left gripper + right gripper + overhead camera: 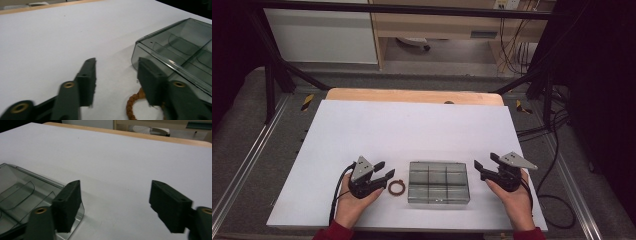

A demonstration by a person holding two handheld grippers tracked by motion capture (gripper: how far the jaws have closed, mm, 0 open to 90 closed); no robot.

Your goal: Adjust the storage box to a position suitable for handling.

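The main risk, as I judge it, is at the left side: the brown braided ring lies flat on the white table, just beside the left wall of the clear compartment box, so a jaw that comes down for the ring could strike the box wall and push the light box away, or pinch the ring only at one edge so that it slips out. The thin ring also gives little height to grasp, and the jaws may scrape the table instead. The left gripper has its jaws moderately apart and holds nothing; in the left gripper view the ring lies low between the jaws, near the right one, but whether it touches I cannot tell. The right gripper stands wide open at the right side of the box, and it is empty too.
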